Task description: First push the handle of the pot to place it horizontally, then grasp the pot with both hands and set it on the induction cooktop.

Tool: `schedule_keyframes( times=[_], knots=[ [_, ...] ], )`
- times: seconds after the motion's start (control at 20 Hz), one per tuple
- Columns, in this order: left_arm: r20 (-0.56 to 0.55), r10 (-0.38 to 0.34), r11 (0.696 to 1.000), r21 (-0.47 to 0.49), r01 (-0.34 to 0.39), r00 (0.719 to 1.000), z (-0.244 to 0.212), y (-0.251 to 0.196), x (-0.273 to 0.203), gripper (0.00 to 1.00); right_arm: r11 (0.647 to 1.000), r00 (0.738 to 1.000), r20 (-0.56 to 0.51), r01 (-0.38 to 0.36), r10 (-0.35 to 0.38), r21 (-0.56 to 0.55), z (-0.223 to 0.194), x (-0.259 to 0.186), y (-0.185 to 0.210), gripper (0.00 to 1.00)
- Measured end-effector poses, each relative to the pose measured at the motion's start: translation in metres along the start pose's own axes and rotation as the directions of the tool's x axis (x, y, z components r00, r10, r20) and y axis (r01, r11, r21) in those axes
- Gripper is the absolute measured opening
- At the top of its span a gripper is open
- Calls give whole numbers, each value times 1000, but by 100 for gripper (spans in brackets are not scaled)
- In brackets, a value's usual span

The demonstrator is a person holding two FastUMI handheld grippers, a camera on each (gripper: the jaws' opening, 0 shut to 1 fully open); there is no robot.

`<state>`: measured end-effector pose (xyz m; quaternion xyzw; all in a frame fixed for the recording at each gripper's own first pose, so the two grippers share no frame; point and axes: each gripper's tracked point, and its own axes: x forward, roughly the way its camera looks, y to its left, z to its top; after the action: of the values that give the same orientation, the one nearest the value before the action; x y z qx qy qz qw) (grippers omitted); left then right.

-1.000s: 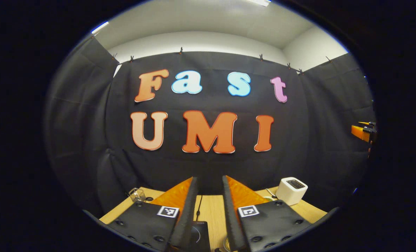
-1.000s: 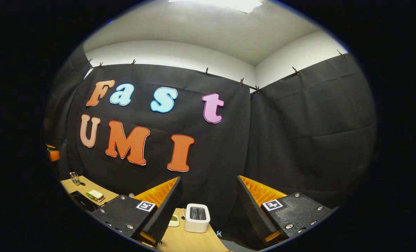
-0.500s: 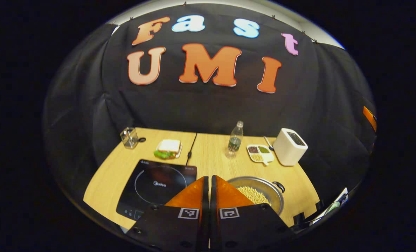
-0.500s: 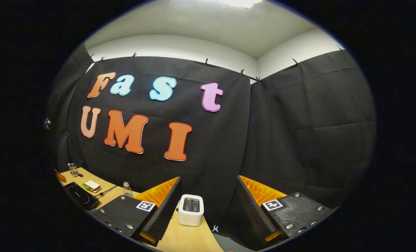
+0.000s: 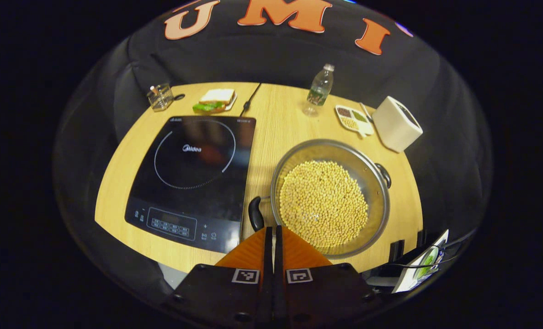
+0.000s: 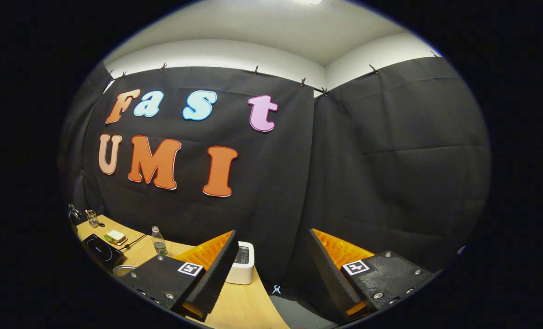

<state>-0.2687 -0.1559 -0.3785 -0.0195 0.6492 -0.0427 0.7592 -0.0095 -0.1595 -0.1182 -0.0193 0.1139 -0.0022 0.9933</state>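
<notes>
A wide steel pot [image 5: 332,149] full of pale beans [image 5: 322,201] sits on the wooden table [image 5: 276,123], right of the black induction cooktop [image 5: 194,173]. One black pot handle [image 5: 254,214] points to the near left, the other handle [image 5: 385,174] to the far right. My left gripper [image 5: 272,230] is shut with nothing in it, above the table just in front of the near handle. My right gripper [image 6: 272,233] stands open and holds nothing, facing the booth wall. The pot's rim [image 6: 123,268] and the cooktop [image 6: 98,250] lie low at the left of the right gripper view.
A white toaster [image 5: 396,124], a small divided dish [image 5: 353,119] and a water bottle [image 5: 319,87] stand behind the pot. A sandwich plate [image 5: 215,99] and a clear cup [image 5: 160,97] sit behind the cooktop. The toaster [image 6: 243,268] is near my right gripper.
My left gripper has shut and tipped down from the wall toward the table, closing in on the pot's near handle. The right gripper view has drifted slightly; its jaws stay open.
</notes>
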Motion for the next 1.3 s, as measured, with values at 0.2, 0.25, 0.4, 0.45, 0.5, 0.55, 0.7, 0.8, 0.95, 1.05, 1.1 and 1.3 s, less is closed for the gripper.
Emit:
schedule_keyframes(
  times=[0.2,0.25,0.4,0.45,0.5,0.55,0.7,0.8,0.95,1.05,1.1,1.3],
  knots=[
    [-156,-17,999,-49,10,988,-32,4,22,10,998,998,-24,63,-63,8,-6,-13,-11,95],
    [-190,-24,998,-63,12,981,-38,6,26,8,997,996,-27,80,-79,8,-8,-17,-14,95],
    [-271,-40,996,-90,16,962,-53,9,37,8,991,991,-40,130,-129,21,-9,-23,-19,95],
    [-294,-38,996,-94,11,955,-57,11,40,8,989,989,-43,144,-143,21,-11,-26,-20,95],
    [-312,-36,995,-98,6,949,-62,13,44,8,988,987,-48,156,-155,19,-12,-27,-20,95],
    [-326,-46,994,-113,9,944,-63,13,47,8,986,985,-53,164,-163,18,-14,-29,-19,95],
    [-352,-67,989,-146,15,934,-64,9,53,8,984,982,-71,178,-177,10,-19,-34,-13,95],
    [-358,-64,989,-145,12,931,-61,7,56,8,982,979,-82,189,-189,0,-21,-35,-11,95],
    [-386,-72,988,-155,12,920,-59,2,61,8,979,975,-93,202,-202,-11,-23,-43,-7,95],
    [-389,-66,990,-142,11,919,-55,1,65,8,977,971,-103,214,-215,-18,-25,-48,-6,95],
    [-385,-60,991,-132,9,921,-50,2,67,8,976,969,-109,219,-220,-19,-26,-49,-6,95],
    [-381,-43,996,-89,10,924,-42,3,71,8,973,965,-127,231,-231,-14,-30,-53,0,95]
  ],
)
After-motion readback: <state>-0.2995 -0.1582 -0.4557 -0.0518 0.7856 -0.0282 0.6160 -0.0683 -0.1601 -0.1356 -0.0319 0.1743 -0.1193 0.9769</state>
